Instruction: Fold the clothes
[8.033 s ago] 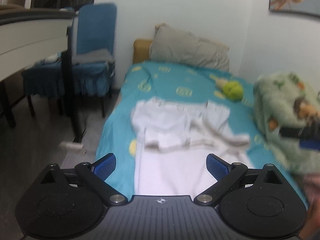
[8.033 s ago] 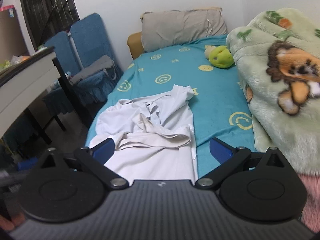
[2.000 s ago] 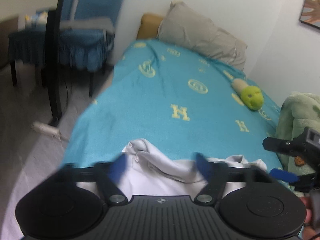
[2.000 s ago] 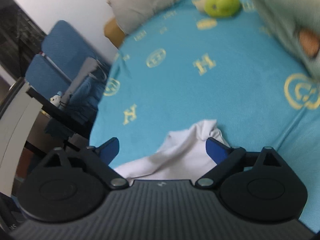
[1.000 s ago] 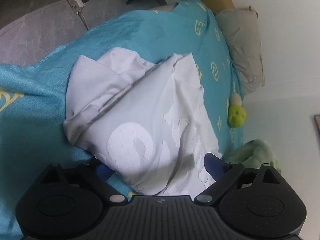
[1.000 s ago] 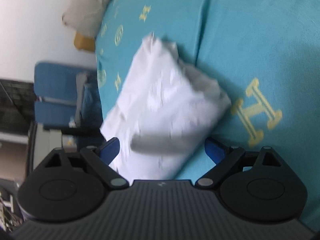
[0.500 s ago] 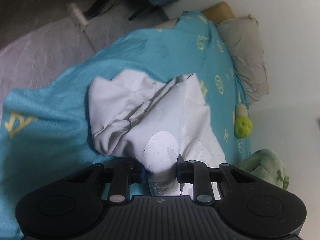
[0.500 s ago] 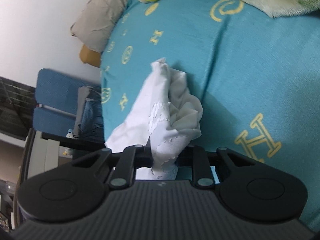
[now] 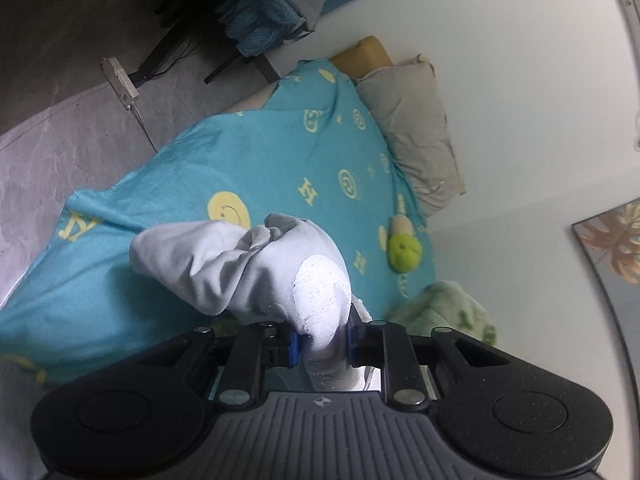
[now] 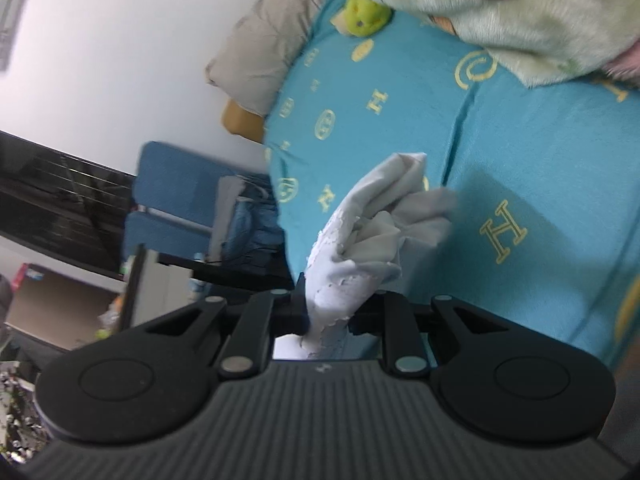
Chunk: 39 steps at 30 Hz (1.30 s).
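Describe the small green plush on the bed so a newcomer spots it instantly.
Start at the teal bedsheet with yellow motifs, then go to its head end near the grey pillow. The round lime-green plush toy lies just below it, the only bright green ball there.

Matt white cloth garment (image 9: 240,268); ribbed plastic tool (image 9: 320,346).

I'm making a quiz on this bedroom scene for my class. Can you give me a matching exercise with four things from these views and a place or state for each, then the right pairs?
Things:
1. white garment
2. grey pillow
3. green plush toy
4. power strip

Places or states:
A. on the floor beside the bed
B. at the head of the bed, against the wall
C. bunched and pinched by both grippers
D. lying on the teal bedsheet near the pillow

Pairs: 1-C, 2-B, 3-D, 4-A
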Each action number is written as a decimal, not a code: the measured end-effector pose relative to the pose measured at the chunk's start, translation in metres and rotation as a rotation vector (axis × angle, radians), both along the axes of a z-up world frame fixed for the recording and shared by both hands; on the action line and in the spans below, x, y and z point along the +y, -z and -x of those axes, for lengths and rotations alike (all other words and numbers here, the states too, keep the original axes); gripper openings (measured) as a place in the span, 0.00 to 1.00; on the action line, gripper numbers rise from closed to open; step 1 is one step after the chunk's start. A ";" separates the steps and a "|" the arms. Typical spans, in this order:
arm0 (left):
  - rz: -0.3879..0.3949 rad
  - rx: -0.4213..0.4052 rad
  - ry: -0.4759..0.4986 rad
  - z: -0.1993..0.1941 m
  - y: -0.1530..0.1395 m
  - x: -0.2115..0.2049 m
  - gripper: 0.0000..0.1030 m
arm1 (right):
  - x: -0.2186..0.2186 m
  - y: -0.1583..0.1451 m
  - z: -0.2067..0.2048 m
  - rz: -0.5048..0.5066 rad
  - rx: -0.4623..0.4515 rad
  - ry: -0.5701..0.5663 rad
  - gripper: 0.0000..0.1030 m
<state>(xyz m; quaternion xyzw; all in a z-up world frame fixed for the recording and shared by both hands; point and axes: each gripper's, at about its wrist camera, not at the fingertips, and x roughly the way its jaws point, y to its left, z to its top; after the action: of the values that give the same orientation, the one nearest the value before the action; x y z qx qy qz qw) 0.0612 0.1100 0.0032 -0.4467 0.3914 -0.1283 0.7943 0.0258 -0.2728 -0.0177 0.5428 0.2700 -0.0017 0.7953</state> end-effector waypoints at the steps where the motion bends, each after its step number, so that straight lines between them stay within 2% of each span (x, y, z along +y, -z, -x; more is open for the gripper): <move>1: -0.001 -0.006 0.004 0.008 -0.009 -0.002 0.21 | -0.001 -0.007 0.010 -0.005 -0.014 0.007 0.19; 4: -0.012 -0.023 0.030 0.025 -0.038 -0.016 0.21 | -0.011 -0.023 0.035 -0.033 -0.046 0.031 0.19; 10: -0.045 -0.070 0.129 0.013 -0.094 -0.087 0.21 | -0.071 -0.057 0.049 -0.059 -0.097 0.079 0.19; 15: -0.009 -0.112 0.208 -0.027 -0.132 -0.188 0.21 | -0.156 -0.100 0.036 -0.008 -0.162 0.156 0.19; 23: 0.101 -0.202 0.381 -0.121 -0.198 -0.384 0.21 | -0.308 -0.198 0.007 0.182 -0.284 0.347 0.19; 25: 0.137 -0.214 0.426 -0.139 -0.204 -0.428 0.21 | -0.338 -0.213 -0.001 0.240 -0.313 0.398 0.19; 28: 0.170 -0.225 0.477 -0.164 -0.196 -0.481 0.22 | -0.374 -0.215 -0.008 0.300 -0.346 0.457 0.19; 32: 0.125 -0.262 0.548 -0.185 -0.149 -0.523 0.22 | -0.400 -0.172 -0.008 0.325 -0.329 0.498 0.19; 35: 0.081 -0.248 0.592 -0.187 -0.099 -0.528 0.22 | -0.401 -0.126 -0.007 0.336 -0.247 0.474 0.19; 39: 0.014 -0.223 0.658 -0.174 -0.038 -0.507 0.22 | -0.379 -0.071 0.006 0.329 -0.160 0.415 0.19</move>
<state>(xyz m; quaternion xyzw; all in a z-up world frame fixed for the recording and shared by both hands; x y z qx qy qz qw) 0.2350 -0.3967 0.0411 -0.2852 0.4242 -0.4282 0.7453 0.0201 -0.6518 0.0535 0.4486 0.0855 -0.1658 0.8741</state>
